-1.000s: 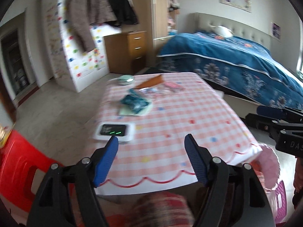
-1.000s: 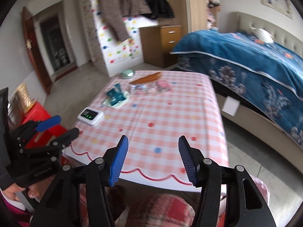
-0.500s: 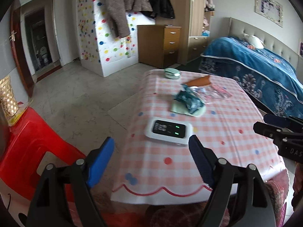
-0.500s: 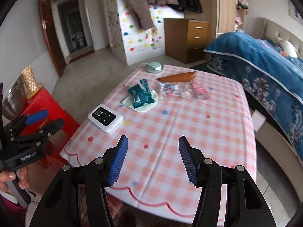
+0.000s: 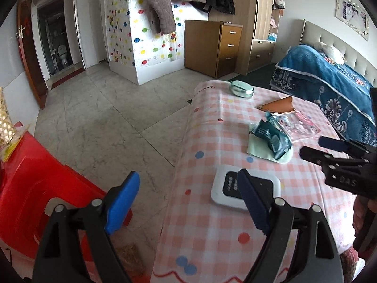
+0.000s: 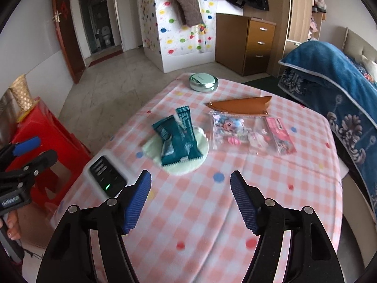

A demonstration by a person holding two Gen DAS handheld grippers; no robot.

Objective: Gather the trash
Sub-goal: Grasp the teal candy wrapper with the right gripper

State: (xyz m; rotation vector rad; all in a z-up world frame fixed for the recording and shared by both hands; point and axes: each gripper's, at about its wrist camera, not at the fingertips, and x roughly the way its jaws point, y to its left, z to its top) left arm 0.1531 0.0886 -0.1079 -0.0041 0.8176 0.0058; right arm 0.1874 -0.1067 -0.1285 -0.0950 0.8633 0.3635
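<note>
A home bedroom: bed [image 5: 329, 80], wooden dresser [image 5: 212, 47], coats [image 5: 165, 0] hanging.

We see glossy teal foil wrappers [image 6: 178, 139] on a matt pale cloth [image 6: 186, 165], a shiny metal tin [image 6: 203, 82], and clear plastic pouch [image 6: 249, 134].

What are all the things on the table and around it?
Teal wrappers: two, teal, on the pale green pad.
Pad: one, pale green, mid-table.
Clear toy bag: one, clear and pink, right of the wrappers.
Brown pouch: one, behind the bag.
Round tin: one, silvery green, far edge.
White device: one, dark screen, left edge.
Table: one, pink checked cloth.
Red stool: one, left.
Bed: one, blue cover, right.
Left gripper: open, empty.
Right gripper: open, empty.
</note>
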